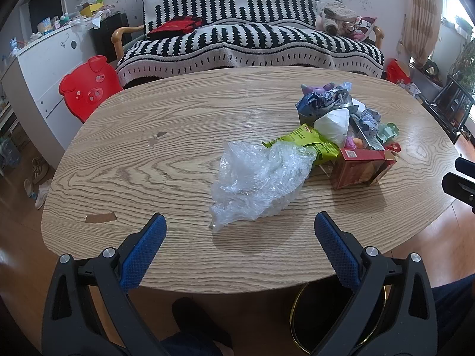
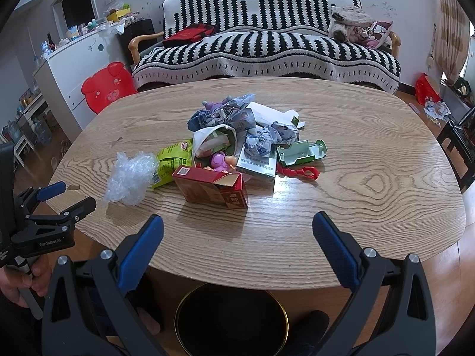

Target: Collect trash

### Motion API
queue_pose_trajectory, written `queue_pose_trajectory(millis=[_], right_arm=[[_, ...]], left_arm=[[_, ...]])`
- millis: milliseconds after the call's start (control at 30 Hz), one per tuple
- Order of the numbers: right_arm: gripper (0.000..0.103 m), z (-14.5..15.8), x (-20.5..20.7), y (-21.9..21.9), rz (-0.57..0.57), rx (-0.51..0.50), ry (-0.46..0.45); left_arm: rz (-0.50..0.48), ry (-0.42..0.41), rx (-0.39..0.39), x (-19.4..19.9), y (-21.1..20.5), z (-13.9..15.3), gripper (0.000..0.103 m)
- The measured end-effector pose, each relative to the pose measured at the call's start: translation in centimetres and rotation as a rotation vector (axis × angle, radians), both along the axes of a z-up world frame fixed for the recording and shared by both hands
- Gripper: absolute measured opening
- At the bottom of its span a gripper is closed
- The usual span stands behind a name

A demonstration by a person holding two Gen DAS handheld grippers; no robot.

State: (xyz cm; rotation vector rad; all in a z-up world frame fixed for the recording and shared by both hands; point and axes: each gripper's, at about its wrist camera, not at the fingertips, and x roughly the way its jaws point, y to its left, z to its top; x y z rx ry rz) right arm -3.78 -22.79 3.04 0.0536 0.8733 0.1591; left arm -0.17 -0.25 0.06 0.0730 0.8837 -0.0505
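A heap of trash lies on the oval wooden table (image 1: 154, 178) (image 2: 371, 207): crumpled clear bubble wrap (image 1: 258, 184) (image 2: 129, 178), a green snack bag (image 1: 308, 145) (image 2: 172, 160), a red carton (image 1: 360, 167) (image 2: 212, 188), crumpled printed paper (image 1: 323, 101) (image 2: 225, 112), a white carton (image 2: 256, 160), a green plastic piece (image 2: 301, 152). My left gripper (image 1: 240, 228) (image 2: 66, 195) is open, just short of the bubble wrap. My right gripper (image 2: 237, 227) is open and empty before the red carton. A dark bin with a gold rim (image 2: 231, 320) (image 1: 299, 311) stands below the table's near edge.
Behind the table is a black-and-white striped sofa (image 1: 252, 44) (image 2: 267, 44). A red pig-shaped chair (image 1: 87, 87) (image 2: 108, 87) and a white cabinet (image 1: 44, 68) stand at the left. A hand (image 2: 17, 281) holds the left gripper's handle. A foot in a dark slipper (image 1: 196, 317) shows under the table.
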Motion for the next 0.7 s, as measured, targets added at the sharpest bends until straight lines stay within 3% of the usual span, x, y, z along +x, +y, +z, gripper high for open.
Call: queue_pose_trajectory(millis=[367, 533, 700], right_arm=[[0.097, -1.1, 0.8, 0.2, 0.022, 0.001, 0.037], [0.097, -2.8, 3.0, 0.8, 0.049, -0.013, 0.067], [0.097, -5.1, 6.4, 1.8, 0.092, -0.041, 0.106]], left_arm=[[-0.012, 0.025, 0.000, 0.6, 0.0, -0.6, 0.097], [-0.016, 0.053, 0.010, 2.5, 0.7, -1.4, 0.097], [-0.104, 0.072, 0.046, 5.2, 0.1, -3.0, 0.097]])
